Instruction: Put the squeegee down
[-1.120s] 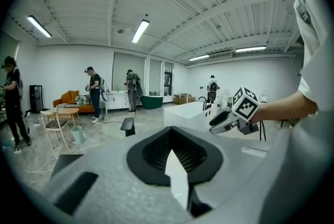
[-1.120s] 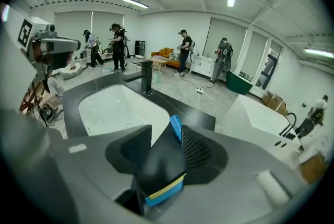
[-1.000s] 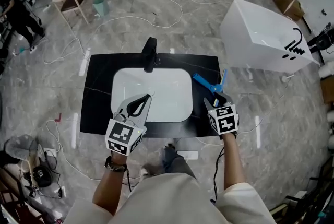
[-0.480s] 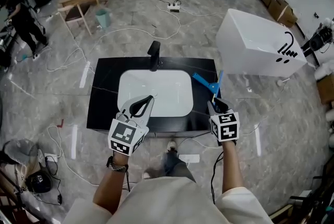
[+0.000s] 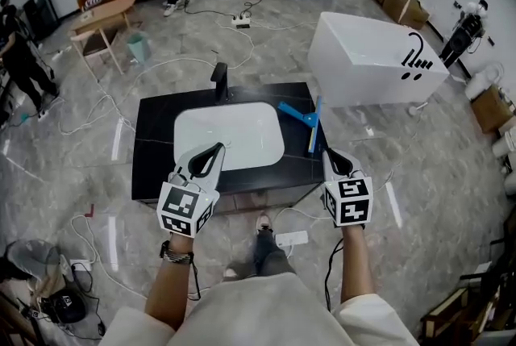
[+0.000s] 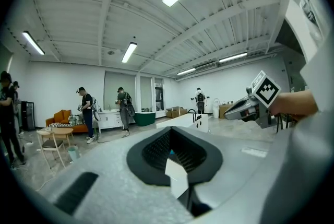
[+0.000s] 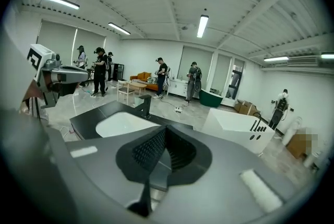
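Note:
The blue squeegee (image 5: 311, 131) lies flat on the black countertop (image 5: 153, 143), to the right of the white sink basin (image 5: 230, 135). Nothing touches it. My right gripper (image 5: 337, 161) hangs in front of the counter's near right corner, apart from the squeegee, its jaws shut and empty (image 7: 156, 157). Over the counter's near edge in front of the basin is my left gripper (image 5: 208, 159), its jaws also together with nothing in them (image 6: 175, 157). The squeegee is hidden in both gripper views.
A black faucet (image 5: 218, 82) stands behind the basin. A white bathtub (image 5: 375, 62) sits to the right rear. Cables and a power strip (image 5: 292, 239) lie on the marble floor. Several people stand at the far wall by a small table (image 5: 103, 14).
Both grippers have drawn back from the counter toward me and risen. The right gripper's jaws have closed, and the squeegee stays on the countertop.

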`<act>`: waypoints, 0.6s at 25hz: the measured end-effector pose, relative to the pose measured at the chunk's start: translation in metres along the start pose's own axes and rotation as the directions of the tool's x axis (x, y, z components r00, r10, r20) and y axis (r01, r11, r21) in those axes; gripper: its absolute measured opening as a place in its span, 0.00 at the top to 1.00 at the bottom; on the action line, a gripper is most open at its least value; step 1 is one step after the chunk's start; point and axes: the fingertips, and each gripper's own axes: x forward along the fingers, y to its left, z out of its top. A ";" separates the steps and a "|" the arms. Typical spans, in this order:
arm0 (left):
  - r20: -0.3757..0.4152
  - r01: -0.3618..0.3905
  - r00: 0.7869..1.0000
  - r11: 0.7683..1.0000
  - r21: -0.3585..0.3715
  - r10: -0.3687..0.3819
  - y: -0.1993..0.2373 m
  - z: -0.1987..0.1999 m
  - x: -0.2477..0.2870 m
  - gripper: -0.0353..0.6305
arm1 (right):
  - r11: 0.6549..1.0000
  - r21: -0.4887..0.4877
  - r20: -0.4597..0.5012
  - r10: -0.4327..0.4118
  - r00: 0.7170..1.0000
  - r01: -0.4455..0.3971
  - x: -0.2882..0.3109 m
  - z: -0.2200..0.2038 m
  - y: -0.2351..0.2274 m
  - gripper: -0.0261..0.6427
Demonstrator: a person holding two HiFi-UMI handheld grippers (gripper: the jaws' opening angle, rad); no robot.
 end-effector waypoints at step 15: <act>0.044 0.094 0.994 0.993 0.070 -0.097 -0.070 0.026 -0.056 0.95 | 0.997 0.013 0.145 -0.073 0.987 0.072 -0.147 0.010 0.031 0.95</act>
